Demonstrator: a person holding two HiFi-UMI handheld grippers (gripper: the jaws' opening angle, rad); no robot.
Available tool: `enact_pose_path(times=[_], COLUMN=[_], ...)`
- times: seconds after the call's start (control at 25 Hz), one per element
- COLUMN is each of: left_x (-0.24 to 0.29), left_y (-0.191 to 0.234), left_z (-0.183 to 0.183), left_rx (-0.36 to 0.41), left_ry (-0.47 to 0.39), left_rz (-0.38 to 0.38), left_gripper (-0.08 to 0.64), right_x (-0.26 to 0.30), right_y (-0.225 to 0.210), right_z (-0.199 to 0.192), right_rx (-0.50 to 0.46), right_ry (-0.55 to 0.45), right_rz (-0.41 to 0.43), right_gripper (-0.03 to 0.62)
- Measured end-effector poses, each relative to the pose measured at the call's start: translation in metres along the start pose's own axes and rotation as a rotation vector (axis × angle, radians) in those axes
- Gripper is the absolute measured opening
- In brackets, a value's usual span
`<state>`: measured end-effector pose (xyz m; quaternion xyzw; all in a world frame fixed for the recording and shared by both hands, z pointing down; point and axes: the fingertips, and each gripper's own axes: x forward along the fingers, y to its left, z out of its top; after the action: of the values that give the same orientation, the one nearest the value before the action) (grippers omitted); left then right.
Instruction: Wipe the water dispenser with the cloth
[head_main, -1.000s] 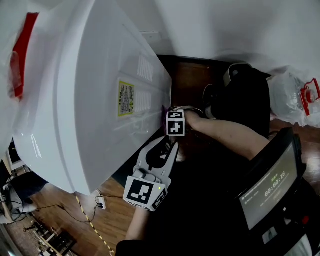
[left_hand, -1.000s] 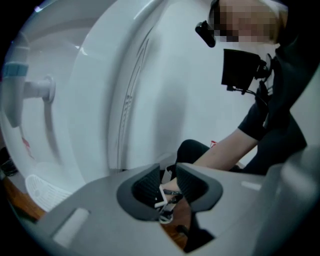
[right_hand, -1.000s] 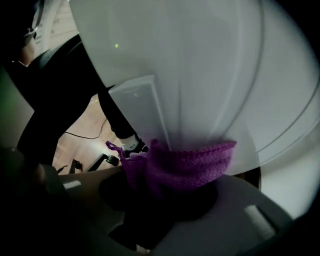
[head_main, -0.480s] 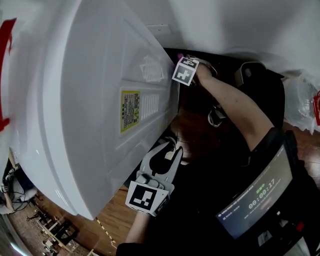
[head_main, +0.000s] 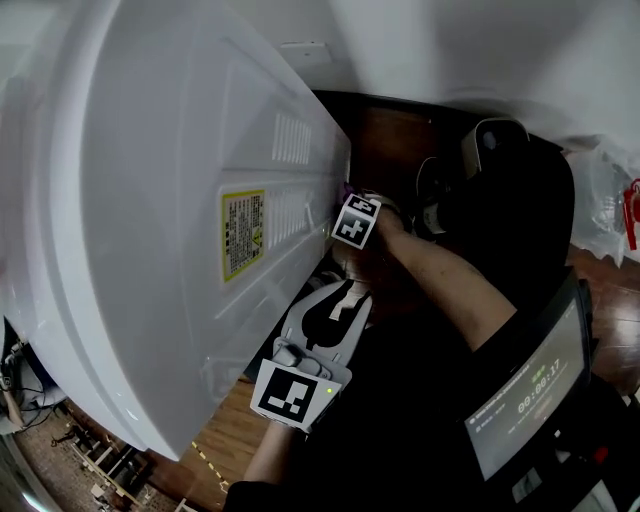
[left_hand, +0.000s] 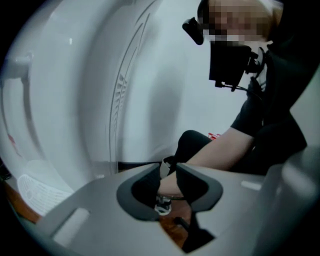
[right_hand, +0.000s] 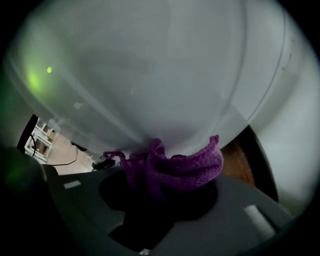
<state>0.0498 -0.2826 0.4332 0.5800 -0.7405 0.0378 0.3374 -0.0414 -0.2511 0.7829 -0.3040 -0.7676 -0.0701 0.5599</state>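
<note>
Right gripper view: right gripper (right_hand: 167, 182) clamps purple cloth (right_hand: 186, 167) against white water dispenser (right_hand: 150, 75), lower centre. Only head view shows yellow label (head_main: 241, 235), centre-left. Left gripper view: left gripper (left_hand: 169, 172) jaws slightly apart, empty.

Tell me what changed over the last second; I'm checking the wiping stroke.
The right gripper, fingers shut on the purple cloth, slid away along the water dispenser, then back toward the person. The left gripper stayed open and idle below.
</note>
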Motion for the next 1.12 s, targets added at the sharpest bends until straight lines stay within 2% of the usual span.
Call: enact_pose_path(times=[0.12,0.2,0.36,0.44,0.52,0.64,0.76,0.92,1.04,1.12], left_x=[0.002,0.004,0.007,0.008,0.010,0.011,0.010,0.001,-0.008,-0.018], left_y=[0.000,0.001,0.004,0.006,0.004,-0.003,-0.007,-0.007,-0.005,-0.007], left_z=[-0.003,-0.006,-0.016,-0.024,-0.033,-0.049,-0.066,-0.085,-0.095,-0.100], left_rx=[0.001,0.006,-0.003,-0.012,-0.009,-0.006,-0.003,-0.021,-0.052,-0.041], left_ry=[0.008,0.019,0.061,0.095,0.128,0.181,0.225,0.272,0.275,0.271], left_rz=[-0.007,-0.011,-0.021,-0.039,-0.069,-0.100,-0.120,-0.134,-0.129,-0.137], left_gripper=[0.124,0.124,0.124,0.124,0.124,0.124,0.124,0.124,0.124,0.124], right_x=[0.019,0.026,0.037,0.035,0.027,0.026,0.050,0.097,0.111,0.114], right_y=[0.044,0.031,-0.053,-0.110,-0.157,-0.181,-0.161,-0.095,-0.044,-0.010], right_z=[-0.018,-0.017,-0.008,0.005,0.017,0.023,0.013,-0.015,-0.029,-0.037], right_rx=[-0.032,-0.065,0.005,0.021,-0.025,-0.178,-0.280,-0.394,-0.439,-0.469], right_ry=[0.036,0.041,0.025,-0.008,-0.024,-0.030,-0.025,0.030,0.038,0.038], right_rz=[0.090,0.073,-0.039,-0.132,-0.221,-0.268,-0.260,-0.209,-0.173,-0.149], right_gripper=[0.175,0.174,0.175,0.173,0.173,0.173,0.173,0.173,0.173,0.173])
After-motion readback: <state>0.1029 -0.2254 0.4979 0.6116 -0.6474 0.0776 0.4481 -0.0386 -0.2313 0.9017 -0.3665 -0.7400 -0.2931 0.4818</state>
